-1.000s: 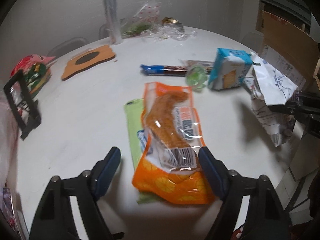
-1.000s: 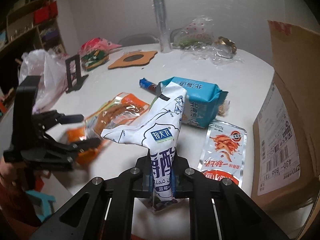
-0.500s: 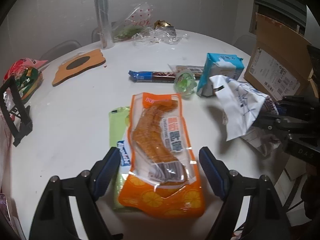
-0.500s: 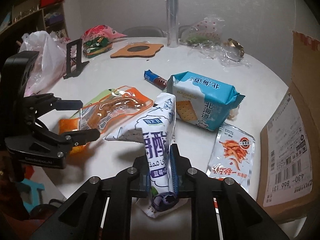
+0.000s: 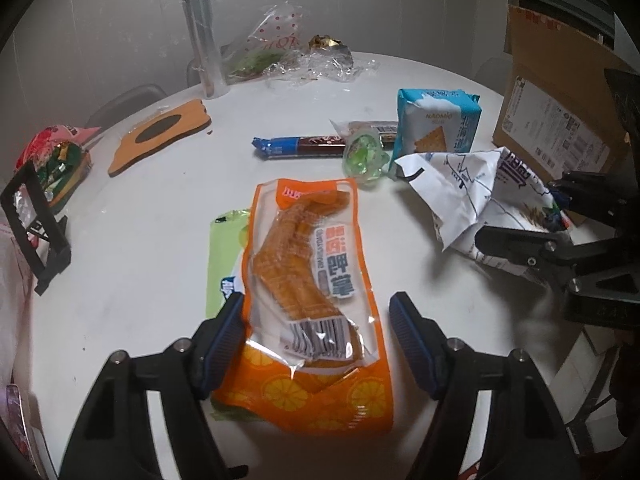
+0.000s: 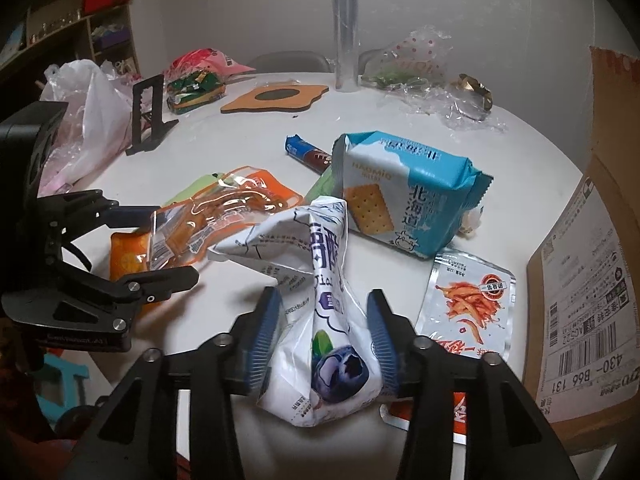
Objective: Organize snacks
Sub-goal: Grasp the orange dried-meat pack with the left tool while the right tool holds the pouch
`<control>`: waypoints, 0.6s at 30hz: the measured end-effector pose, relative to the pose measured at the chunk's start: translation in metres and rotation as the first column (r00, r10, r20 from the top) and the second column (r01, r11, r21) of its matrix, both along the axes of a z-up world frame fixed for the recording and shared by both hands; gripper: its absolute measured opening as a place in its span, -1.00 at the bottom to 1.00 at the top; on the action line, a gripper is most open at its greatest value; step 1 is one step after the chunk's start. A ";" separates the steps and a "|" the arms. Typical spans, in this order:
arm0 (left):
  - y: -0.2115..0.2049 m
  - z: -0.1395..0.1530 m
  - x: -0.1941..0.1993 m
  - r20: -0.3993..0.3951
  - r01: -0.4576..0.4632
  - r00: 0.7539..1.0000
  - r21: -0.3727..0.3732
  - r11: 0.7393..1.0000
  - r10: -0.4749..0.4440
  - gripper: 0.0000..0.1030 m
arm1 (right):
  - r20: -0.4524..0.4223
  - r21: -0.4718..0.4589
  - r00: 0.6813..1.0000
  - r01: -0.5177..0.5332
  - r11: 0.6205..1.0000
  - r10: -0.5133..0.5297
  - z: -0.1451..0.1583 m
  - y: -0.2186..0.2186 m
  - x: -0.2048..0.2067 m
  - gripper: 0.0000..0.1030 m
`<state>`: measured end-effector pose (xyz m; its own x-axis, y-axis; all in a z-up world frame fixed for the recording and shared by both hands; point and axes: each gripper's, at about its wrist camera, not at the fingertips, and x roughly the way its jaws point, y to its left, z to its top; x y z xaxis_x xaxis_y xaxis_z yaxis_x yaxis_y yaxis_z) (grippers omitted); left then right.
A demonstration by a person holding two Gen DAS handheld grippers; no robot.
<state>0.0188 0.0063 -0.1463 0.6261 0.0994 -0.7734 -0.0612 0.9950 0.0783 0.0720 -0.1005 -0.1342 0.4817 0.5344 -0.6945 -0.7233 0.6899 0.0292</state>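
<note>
Dim, soft indoor light leaves the white tabletop (image 5: 132,248) greyish, with faint shadows beneath each hand-held gripper (image 5: 316,344), small glints on the clear wrappers (image 6: 452,100) ahead, and heavy fisheye bending and black vignetting at every corner.

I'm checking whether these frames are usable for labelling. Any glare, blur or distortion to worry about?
Left wrist view: fisheye bends the table edge, corners go black, glare on the clear window of the orange pack, and a blurred smear sits by the right gripper. Right wrist view: same bending and dark corners, shine on the orange pack, print mostly sharp.
</note>
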 end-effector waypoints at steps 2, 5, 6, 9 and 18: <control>-0.002 -0.002 0.002 0.000 -0.015 1.000 0.034 0.999 0.015 0.29 | 0.002 -0.001 1.000 -0.001 1.000 0.001 -0.002 0.000 0.002 -0.14; -0.004 -0.003 0.001 0.003 -0.022 1.000 0.062 0.998 0.022 0.22 | -0.013 0.017 1.000 -0.024 1.000 0.024 -0.004 -0.001 0.008 -0.11; -0.003 -0.002 0.001 0.004 -0.023 1.000 0.061 0.998 0.023 0.22 | -0.012 0.019 0.999 -0.036 0.999 0.036 -0.005 0.000 0.009 -0.11; -0.003 -0.002 0.000 0.006 -0.020 1.000 0.058 0.998 0.019 0.21 | -0.022 0.029 0.997 -0.067 0.997 0.068 -0.007 -0.001 0.012 -0.11; 0.001 0.002 -0.004 0.023 -0.003 1.000 0.032 0.999 0.002 0.12 | -0.010 -0.008 0.997 -0.079 0.997 0.079 -0.003 0.002 0.005 -0.63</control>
<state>0.0145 0.0070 -0.1438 0.6437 0.1258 -0.7548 -0.0661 0.9918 0.1089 0.0771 -0.0981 -0.1367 0.4318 0.5649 -0.7032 -0.7752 0.6310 0.0309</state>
